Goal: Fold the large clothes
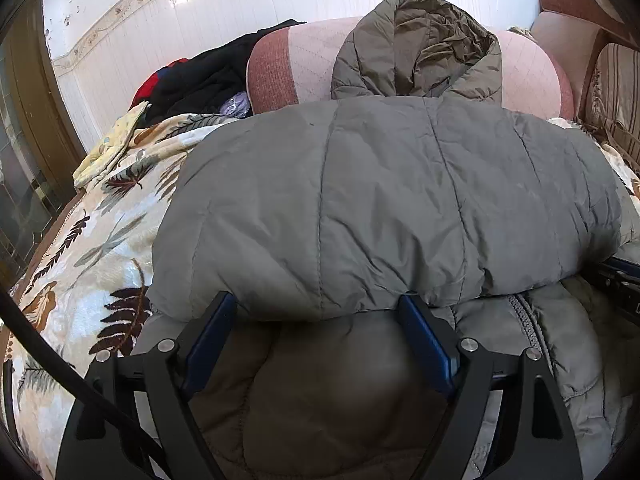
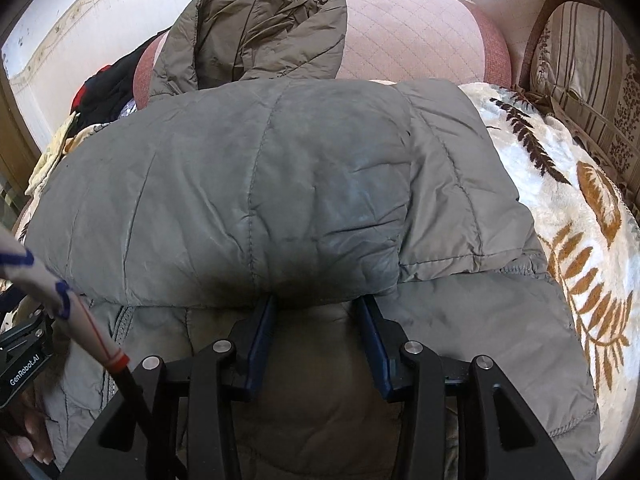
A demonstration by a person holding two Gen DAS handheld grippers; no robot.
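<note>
We have one grey puffer jacket [image 1: 384, 200] lying on the leaf-patterned blanket [image 1: 100, 240] of a sofa, its hood [image 1: 420, 44] resting up against the pink backrest [image 1: 312, 60]. A padded fold lies crosswise over the body, so we judge we are midway through folding, with the lower part and zipper [image 1: 524, 320] not yet turned under or over. Our left hand-held gripper [image 1: 316, 312] has its two fingers spread wide, tips at the fold's near edge, clamping nothing. Our right hand-held gripper [image 2: 316, 308] likewise has its fingers apart, against the same edge. Next we likely need to close on the hem and carry it toward the hood. One heap of dark clothes [image 1: 200, 76] sits at the sofa's left end.
</note>
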